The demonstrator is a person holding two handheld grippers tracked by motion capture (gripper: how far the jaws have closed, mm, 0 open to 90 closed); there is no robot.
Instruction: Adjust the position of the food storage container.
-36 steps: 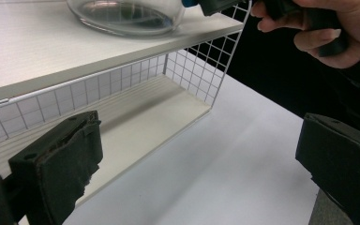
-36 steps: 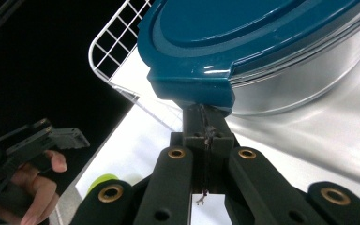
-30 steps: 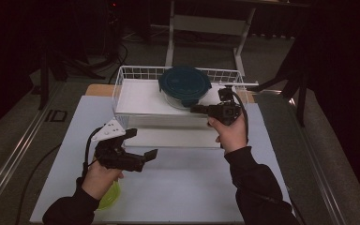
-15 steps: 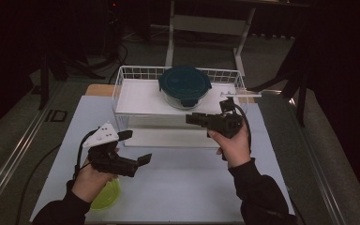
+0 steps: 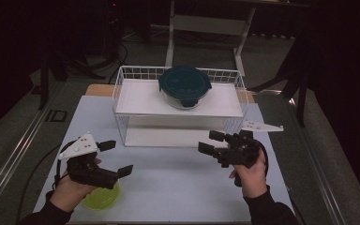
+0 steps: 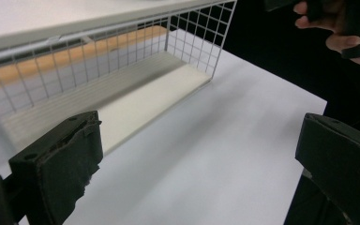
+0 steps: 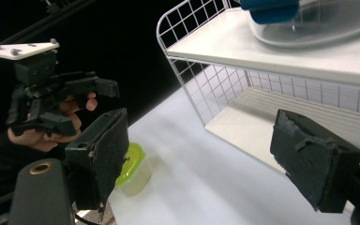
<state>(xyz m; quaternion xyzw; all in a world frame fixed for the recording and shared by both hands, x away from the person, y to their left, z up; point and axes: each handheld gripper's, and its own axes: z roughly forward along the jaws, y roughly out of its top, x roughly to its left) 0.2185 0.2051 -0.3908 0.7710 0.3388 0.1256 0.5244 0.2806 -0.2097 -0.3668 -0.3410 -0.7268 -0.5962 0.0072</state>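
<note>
A round glass container with a teal lid (image 5: 184, 86) (image 7: 309, 18) stands on the top shelf of a white wire rack (image 5: 136, 101) (image 6: 122, 61) (image 7: 206, 42). My right gripper (image 5: 210, 142) (image 7: 201, 150) hovers open in front of the rack's right end, empty and pointing left. My left gripper (image 5: 117, 158) (image 6: 201, 159) is open too, low over the table at the front left, with only white tabletop between its jaws. A small yellow-green lidded cup (image 5: 102, 197) (image 7: 132, 168) sits on the table under the left hand.
The rack's lower shelf (image 5: 168, 137) (image 6: 136, 103) holds nothing. A white table (image 5: 178, 187) spreads between both hands. Past it are a dark floor and a metal stand (image 5: 206, 23). The left gripper (image 7: 51, 103) appears far left in the right gripper view.
My right gripper has drawn back from beside the container on the top shelf, down and toward the person. The left gripper has slid a little left and nearer. Both stay open.
</note>
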